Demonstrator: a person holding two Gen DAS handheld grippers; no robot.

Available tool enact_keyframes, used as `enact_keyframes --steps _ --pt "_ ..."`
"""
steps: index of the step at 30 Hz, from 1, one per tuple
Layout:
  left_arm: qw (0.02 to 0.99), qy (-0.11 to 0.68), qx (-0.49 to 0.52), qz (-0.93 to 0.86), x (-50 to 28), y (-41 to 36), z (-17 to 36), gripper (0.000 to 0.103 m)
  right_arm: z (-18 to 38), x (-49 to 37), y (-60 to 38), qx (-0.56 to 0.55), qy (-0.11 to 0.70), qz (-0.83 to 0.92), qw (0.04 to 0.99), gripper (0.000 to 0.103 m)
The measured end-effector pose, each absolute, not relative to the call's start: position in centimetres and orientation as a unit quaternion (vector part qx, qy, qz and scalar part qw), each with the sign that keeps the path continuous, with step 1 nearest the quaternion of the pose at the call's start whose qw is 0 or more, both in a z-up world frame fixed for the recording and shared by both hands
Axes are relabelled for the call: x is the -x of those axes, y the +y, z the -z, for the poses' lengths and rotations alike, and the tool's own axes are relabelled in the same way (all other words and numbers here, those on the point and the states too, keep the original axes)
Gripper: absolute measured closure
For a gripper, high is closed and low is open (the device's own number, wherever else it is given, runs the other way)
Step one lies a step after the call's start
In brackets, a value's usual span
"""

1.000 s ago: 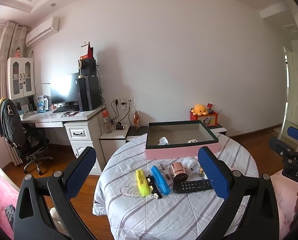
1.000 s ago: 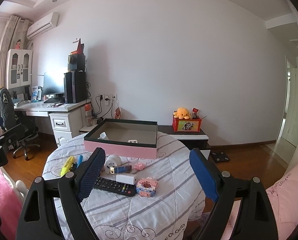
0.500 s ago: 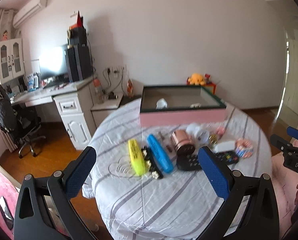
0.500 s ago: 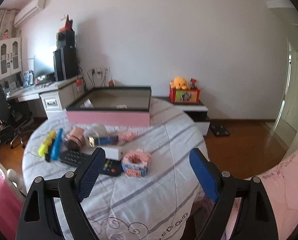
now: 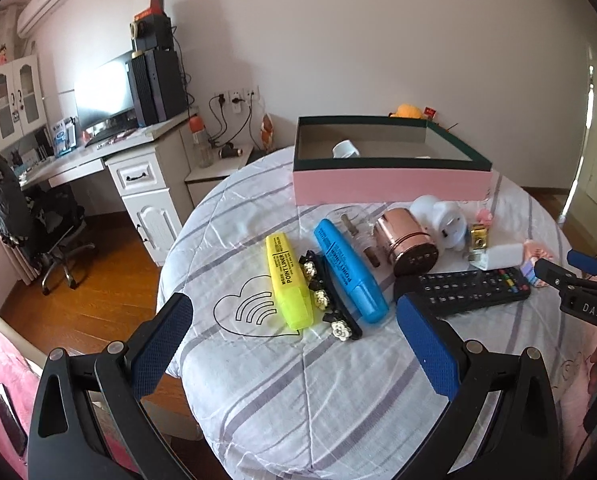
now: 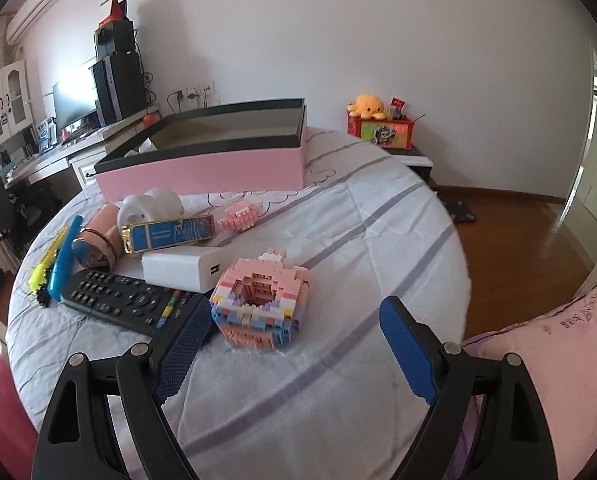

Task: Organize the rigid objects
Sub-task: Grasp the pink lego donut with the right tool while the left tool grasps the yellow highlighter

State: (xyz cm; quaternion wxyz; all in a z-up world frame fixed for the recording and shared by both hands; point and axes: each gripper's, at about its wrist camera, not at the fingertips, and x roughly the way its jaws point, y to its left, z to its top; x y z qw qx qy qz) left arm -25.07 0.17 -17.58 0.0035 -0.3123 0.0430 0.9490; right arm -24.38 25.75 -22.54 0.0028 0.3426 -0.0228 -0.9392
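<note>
Now much closer over the table [image 5: 338, 400]: left gripper [image 5: 294, 344] and right gripper [image 6: 294, 344] both gaping, empty; box [image 5: 390, 188], upper centre, seemingly almost bare.

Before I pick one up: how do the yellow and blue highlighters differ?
The yellow highlighter is flat-sided and lies left of the black hair clip; the blue highlighter is rounder, looks longer, and lies right of it. Both lie flat on the table, roughly parallel, printed POINT LINER.
</note>
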Motion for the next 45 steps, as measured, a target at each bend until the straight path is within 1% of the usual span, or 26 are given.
enact_keyframes --steps 9,10,11,14,21,27,31,32,34,36,37,38,39,40,41,42,45 --pt "-0.011 0.036 0.332 -0.942 26.6 -0.8 18.8 0.000 23.8 26.3 25.8 -0.355 -0.023 0.934 0.027 0.016" --pt "-0.014 0.036 0.334 -0.942 26.9 -1.0 18.9 0.000 23.9 26.3 26.0 -0.355 -0.023 0.934 0.028 0.019" --pt "-0.017 0.033 0.336 -0.941 27.1 -1.2 19.0 0.000 23.9 26.4 26.3 -0.358 -0.021 0.933 0.023 0.026" --pt "-0.029 0.030 0.344 -0.938 28.2 -1.8 19.5 0.000 23.9 26.5 26.8 -0.360 -0.019 0.933 0.013 0.039" --pt "-0.057 0.028 0.366 -0.928 30.8 -3.1 21.1 0.000 24.2 27.2 26.9 -0.360 -0.009 0.933 0.009 0.039" --pt "-0.052 0.043 0.382 -0.922 32.3 -3.0 22.4 0.000 24.4 27.8 26.8 -0.358 0.000 0.934 0.004 0.039" --pt "-0.037 0.030 0.382 -0.923 33.3 -3.4 22.9 0.000 24.4 28.1 26.6 -0.358 0.007 0.934 0.002 0.039" --pt "-0.032 0.026 0.379 -0.924 33.4 -3.5 23.0 0.002 24.4 28.1 26.6 -0.358 0.007 0.934 0.003 0.039" --pt "-0.016 0.024 0.369 -0.929 33.5 -3.4 23.1 0.012 24.4 28.2 26.6 -0.359 0.009 0.933 0.003 0.039" --pt "-0.001 0.032 0.363 -0.931 33.5 -3.0 23.0 0.030 24.5 28.2 26.6 -0.358 0.010 0.934 0.004 0.039" --pt "0.006 0.036 0.362 -0.932 33.4 -2.7 22.9 0.035 24.5 28.2 26.7 -0.357 0.010 0.934 0.006 0.039" --pt "0.013 0.041 0.361 -0.932 33.4 -2.4 22.8 0.044 24.5 28.2 26.8 -0.358 0.010 0.934 0.008 0.039" --pt "0.021 0.044 0.361 -0.932 33.3 -2.1 22.7 0.057 24.5 28.2 26.8 -0.358 0.010 0.933 0.010 0.040" --pt "0.029 0.044 0.360 -0.931 33.2 -1.9 22.6 0.064 24.4 28.2 26.7 -0.358 0.011 0.933 0.010 0.040" --pt "0.036 0.044 0.360 -0.931 33.1 -1.6 22.6 0.074 24.4 28.1 26.7 -0.357 0.011 0.934 0.011 0.040" --pt "0.036 0.047 0.360 -0.931 32.9 -1.5 22.5 0.076 24.4 28.1 26.6 -0.359 0.013 0.933 0.012 0.040" --pt "0.036 0.051 0.357 -0.932 32.8 -1.5 22.6 0.076 24.3 27.9 26.7 -0.359 0.012 0.933 0.014 0.040"
